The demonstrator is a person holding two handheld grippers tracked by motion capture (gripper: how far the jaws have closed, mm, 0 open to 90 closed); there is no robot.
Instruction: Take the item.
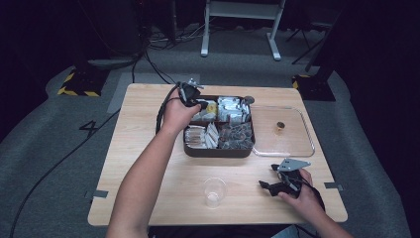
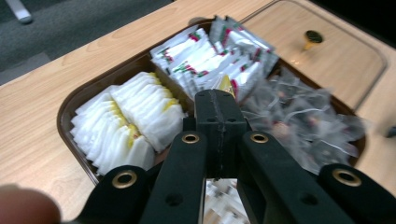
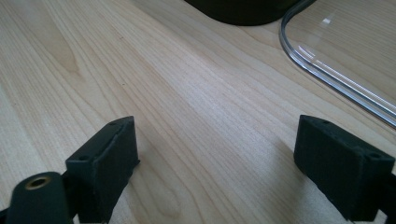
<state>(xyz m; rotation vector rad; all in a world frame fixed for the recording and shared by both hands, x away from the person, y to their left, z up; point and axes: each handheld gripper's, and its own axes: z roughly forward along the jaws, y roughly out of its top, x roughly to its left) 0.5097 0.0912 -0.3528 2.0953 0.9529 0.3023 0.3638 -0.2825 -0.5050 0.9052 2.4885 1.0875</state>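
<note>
Yellow-tipped sachet (image 2: 226, 85) pinched upright above brown tray (image 2: 65, 116) (compartmented); tilted slightly.

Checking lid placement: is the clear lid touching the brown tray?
Touching: the high view shows the clear lid lying with its edge against the brown tray.

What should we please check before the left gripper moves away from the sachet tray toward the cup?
1. The left gripper is shut: ok, the jaws are pressed together above the tray.
2. A sachet is actually gripped: cannot tell; only a yellow sachet corner shows just past the jaw tips.
3. The cup is upright on the table, clear of the tray: ok.
4. The right gripper is out of the way: ok, it is open and low over bare wood, with nothing between its jaws.
5. The lid is off the tray: ok, it lies flat beside the tray.
</note>
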